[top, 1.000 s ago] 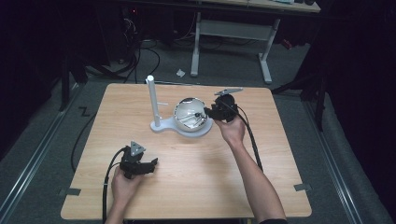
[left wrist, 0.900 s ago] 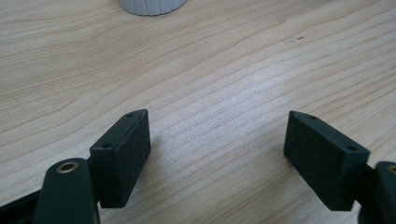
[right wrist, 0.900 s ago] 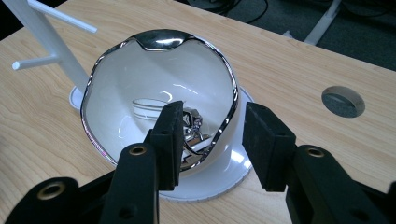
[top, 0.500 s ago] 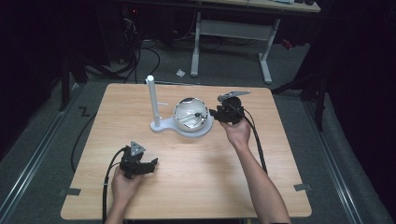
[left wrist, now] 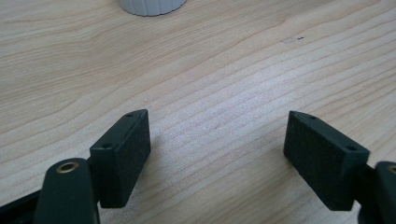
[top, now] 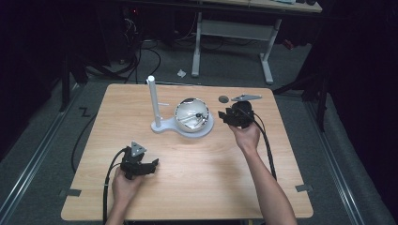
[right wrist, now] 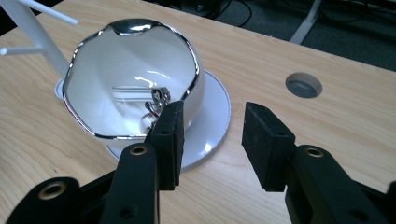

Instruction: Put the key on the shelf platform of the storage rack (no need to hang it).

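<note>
Black gripper (top: 151,165) pads, brass-ringed screw holes.

The small metal item (right wrist: 156,100) inside the bowl (right wrist: 116,60) is too small to identify, and the stand's post (right wrist: 28,28) is cut off by the picture's edge.

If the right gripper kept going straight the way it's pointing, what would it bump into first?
Probably the white bowl with the wavy silver rim, or the round white base under it. The right gripper points its open, empty jaws at the bowl's near side, though depth is hard to judge.
</note>
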